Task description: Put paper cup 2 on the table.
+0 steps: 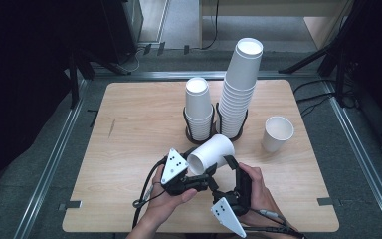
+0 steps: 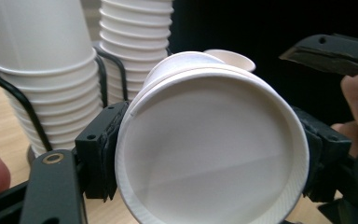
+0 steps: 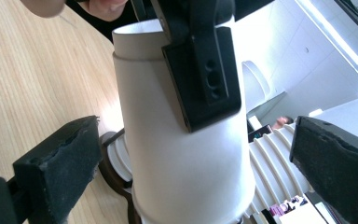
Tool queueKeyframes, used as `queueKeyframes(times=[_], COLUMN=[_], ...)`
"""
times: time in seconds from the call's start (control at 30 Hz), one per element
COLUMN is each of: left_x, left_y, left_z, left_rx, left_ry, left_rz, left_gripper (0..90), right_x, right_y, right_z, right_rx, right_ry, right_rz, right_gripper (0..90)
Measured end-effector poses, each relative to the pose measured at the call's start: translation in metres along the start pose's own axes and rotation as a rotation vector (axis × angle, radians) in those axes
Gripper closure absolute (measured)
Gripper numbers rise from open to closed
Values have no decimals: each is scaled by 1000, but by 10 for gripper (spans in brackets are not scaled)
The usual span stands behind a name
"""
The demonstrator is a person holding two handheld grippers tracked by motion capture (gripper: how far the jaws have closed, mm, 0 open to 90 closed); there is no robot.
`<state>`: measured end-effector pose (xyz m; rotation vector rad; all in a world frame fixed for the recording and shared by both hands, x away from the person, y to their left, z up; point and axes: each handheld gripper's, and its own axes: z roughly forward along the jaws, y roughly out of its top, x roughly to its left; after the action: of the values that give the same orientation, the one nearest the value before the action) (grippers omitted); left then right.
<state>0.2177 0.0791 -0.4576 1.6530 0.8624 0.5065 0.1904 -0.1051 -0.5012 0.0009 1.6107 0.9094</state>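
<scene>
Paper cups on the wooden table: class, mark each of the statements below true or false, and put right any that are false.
1. The left gripper is shut on a white paper cup lying on its side. True.
2. The right gripper presses its pads on that cup. False: its jaws stand open, clear of the cup's sides.
3. Two stacks of cups stand in black wire holders, and the right-hand stack is the taller. True.
4. The short stack stands right of the tall one in the high view. False: it stands left of it.
5. A single cup stands mouth up, right of the stacks. True.
6. The table is glass. False: light wood.
</scene>
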Motion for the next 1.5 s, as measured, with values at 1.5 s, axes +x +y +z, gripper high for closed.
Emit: queueKeyframes(times=[1.5], left_x=[19], left_y=[-11], left_z=[-5], left_rx=[-286], left_ry=[39], left_rz=[-59], left_gripper=[233], right_x=[-22], right_y=[2], right_z=[-1], right_rx=[38], right_ry=[-46], right_rz=[697], right_gripper=[26])
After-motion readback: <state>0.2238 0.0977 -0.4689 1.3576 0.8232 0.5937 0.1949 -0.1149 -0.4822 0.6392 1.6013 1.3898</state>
